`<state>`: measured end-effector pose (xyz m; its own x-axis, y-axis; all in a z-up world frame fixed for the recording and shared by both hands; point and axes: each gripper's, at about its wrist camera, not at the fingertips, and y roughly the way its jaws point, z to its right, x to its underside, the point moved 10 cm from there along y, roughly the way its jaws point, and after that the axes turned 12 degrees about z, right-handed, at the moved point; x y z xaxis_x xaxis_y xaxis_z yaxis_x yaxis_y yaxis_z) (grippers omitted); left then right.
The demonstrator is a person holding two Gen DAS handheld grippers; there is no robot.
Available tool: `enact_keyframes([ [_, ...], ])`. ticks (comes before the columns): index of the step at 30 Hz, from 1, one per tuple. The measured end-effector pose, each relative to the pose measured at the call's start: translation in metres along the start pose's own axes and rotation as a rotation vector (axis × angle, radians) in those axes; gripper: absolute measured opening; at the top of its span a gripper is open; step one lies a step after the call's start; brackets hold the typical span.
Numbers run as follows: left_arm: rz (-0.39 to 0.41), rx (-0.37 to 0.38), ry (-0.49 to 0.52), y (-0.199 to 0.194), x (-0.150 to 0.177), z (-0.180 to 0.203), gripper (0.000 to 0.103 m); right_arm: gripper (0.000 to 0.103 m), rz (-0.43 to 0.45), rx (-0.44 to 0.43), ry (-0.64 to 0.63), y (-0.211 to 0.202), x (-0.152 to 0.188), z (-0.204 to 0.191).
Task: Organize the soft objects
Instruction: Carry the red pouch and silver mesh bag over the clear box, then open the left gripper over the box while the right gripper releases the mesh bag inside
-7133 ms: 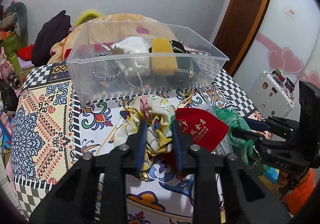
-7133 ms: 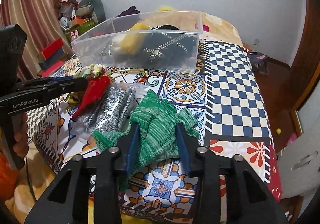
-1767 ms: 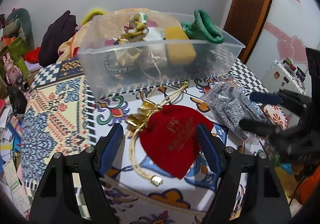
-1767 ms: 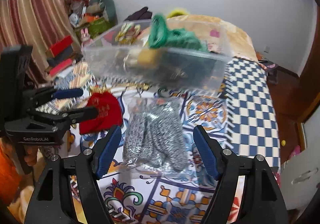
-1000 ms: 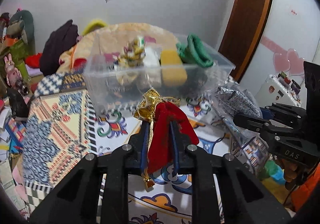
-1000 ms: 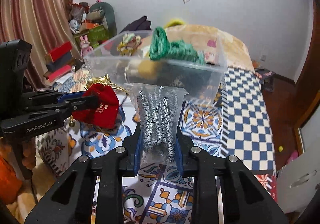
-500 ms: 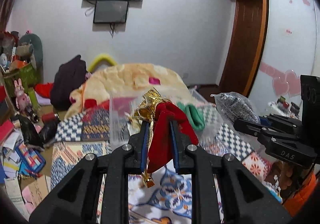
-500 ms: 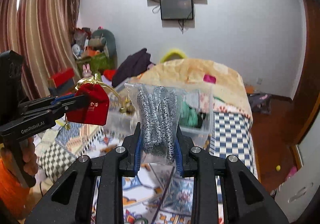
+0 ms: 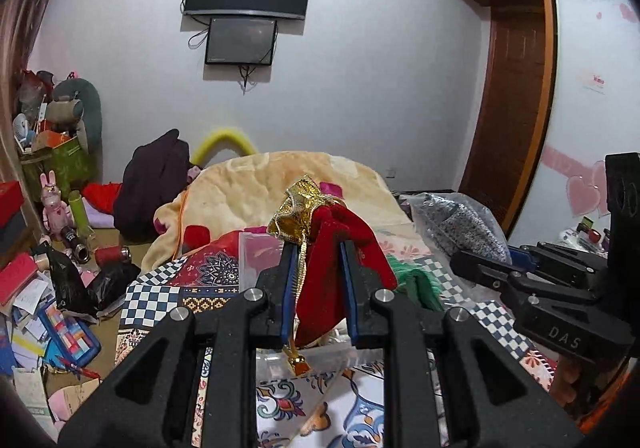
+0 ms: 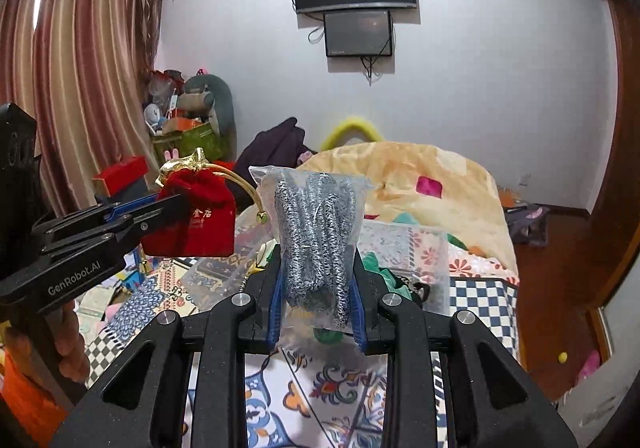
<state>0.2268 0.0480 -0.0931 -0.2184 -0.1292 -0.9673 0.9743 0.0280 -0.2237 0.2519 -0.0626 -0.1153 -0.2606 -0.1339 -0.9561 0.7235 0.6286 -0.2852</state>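
Above the clear bin, left tool pinches the red pouch, right tool the bagged cord.

Red velvet pouch and bagged grey cord held aloft.

in the left wrist view our left tool sits at lower centre with the pouch pinched between its fingers, and the clear bin just behind it on the bed. the right tool comes in from the right edge, bearing the bagged cord. in the right wrist view the cord stands at centre, the pouch to its left, the bin behind and below both.
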Motion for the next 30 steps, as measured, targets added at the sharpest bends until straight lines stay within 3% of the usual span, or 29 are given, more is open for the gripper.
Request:
enact_keyframes([
  [13,-0.169,-0.05,0.012,0.057,0.059,-0.016,0.02,0.025,-0.149,-0.011,0.007,0.049,0.041,-0.005],
  [24,-0.222,-0.039,0.008,0.059,0.076,-0.016,0.031,0.029,-0.203,-0.004,-0.02,0.053,0.054,-0.006],
  [26,-0.219,-0.038,0.005,0.056,0.075,-0.015,0.042,0.035,-0.205,-0.011,-0.008,0.051,0.053,-0.007],
  [30,-0.199,-0.031,0.005,0.047,0.066,-0.014,0.048,0.049,-0.181,-0.01,-0.006,0.043,0.046,-0.005],
])
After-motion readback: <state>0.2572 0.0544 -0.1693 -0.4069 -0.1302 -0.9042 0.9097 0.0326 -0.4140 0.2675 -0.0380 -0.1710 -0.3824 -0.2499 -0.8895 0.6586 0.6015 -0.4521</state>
